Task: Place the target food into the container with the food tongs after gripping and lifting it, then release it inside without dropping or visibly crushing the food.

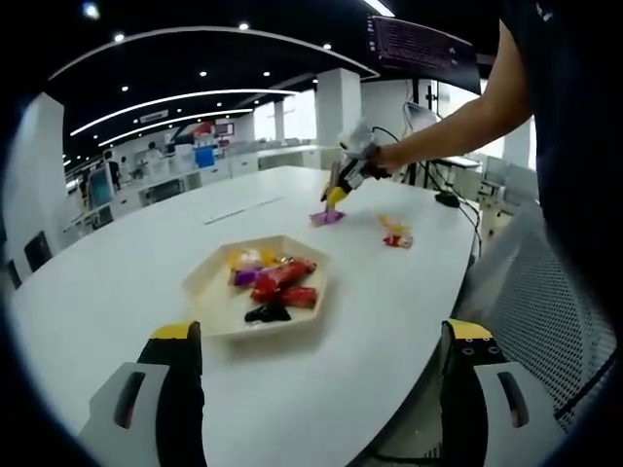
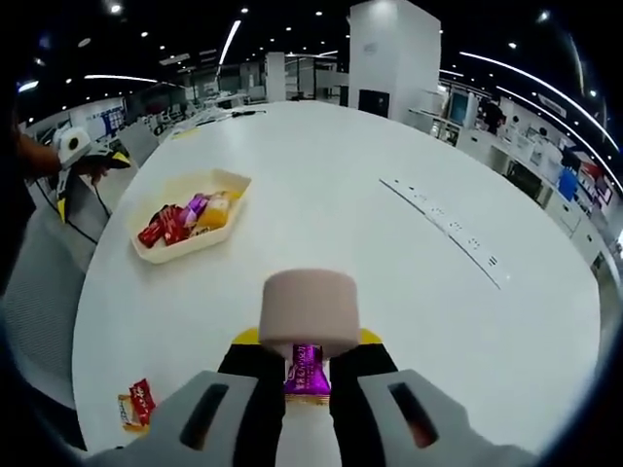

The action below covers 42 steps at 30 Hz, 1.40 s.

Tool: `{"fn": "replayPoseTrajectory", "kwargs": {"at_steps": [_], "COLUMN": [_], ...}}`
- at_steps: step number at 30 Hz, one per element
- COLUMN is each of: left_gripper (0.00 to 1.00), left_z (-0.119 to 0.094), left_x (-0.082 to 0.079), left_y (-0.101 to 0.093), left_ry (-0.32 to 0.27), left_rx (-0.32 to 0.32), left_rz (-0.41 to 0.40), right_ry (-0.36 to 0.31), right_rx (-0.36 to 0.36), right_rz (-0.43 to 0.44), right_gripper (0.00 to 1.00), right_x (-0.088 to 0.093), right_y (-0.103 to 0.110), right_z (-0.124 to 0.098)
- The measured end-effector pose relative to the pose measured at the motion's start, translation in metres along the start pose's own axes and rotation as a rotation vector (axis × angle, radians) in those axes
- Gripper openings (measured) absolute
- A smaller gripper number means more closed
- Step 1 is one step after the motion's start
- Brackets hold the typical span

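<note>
Table: a large white oval tabletop (image 2: 389,253) in an open-plan office, with a long flat socket strip (image 2: 443,226) set into it.

Container: a cream hexagonal plastic tray (image 1: 209,302) on the table, holding several wrapped snacks in red, purple, yellow and black (image 1: 277,282). In the right gripper view the same tray sits well ahead and to the left (image 2: 146,251).

My right gripper (image 2: 309,375): its jaws are drawn close together on a small purple foil snack packet (image 2: 305,372), which stands upright between them. In the left gripper view this gripper is down at the table surface with the purple packet at its yellow tips (image 1: 328,216), well beyond the tray. I cannot tell whether the packet is lifted off the table.

My left gripper (image 1: 326,375): its jaws stand wide apart with nothing between them, just short of the tray.

Loose food: red and yellow wrapped snacks (image 1: 395,232) lie on the table near the purple packet, outside the tray.
</note>
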<state>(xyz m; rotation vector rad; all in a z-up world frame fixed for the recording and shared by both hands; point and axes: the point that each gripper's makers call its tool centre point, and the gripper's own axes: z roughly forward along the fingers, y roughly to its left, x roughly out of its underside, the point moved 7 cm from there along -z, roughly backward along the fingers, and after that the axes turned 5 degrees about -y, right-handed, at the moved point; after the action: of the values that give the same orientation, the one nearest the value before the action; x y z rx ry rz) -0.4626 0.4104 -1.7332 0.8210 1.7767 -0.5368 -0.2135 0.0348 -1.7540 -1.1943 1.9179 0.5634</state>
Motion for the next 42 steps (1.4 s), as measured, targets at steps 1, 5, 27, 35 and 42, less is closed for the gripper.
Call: {"fn": "replayPoseTrajectory", "kwargs": {"at_steps": [1,5,27,35,42], "left_gripper": [0.99,0.99,0.99,0.99,0.99], "left_z": [0.000,0.000,-0.003,-0.004,-0.005], "left_x": [0.000,0.000,-0.009,-0.012,-0.012], "left_y": [0.000,-0.001,0.001,0.001,0.002], "left_ry": [0.000,-0.004,-0.064,-0.075,-0.082], "left_rx": [0.000,0.004,-0.015,-0.019,-0.023], "left_rz": [-0.002,-0.004,-0.026,-0.014,-0.013], "right_ry": [-0.001,-0.001,0.021,0.033,0.010], "right_rx": [0.000,0.014,0.064,0.073,0.064], "right_rz": [0.005,0.001,0.071,0.059,0.040], "right_gripper": [0.15,0.15,0.15,0.15,0.15], "right_x": [-0.001,-0.008,-0.040,-0.054,-0.077], "right_y": [-0.001,-0.002,0.009,0.018,0.028], "right_z": [-0.001,-0.006,-0.025,-0.028,-0.025]}}
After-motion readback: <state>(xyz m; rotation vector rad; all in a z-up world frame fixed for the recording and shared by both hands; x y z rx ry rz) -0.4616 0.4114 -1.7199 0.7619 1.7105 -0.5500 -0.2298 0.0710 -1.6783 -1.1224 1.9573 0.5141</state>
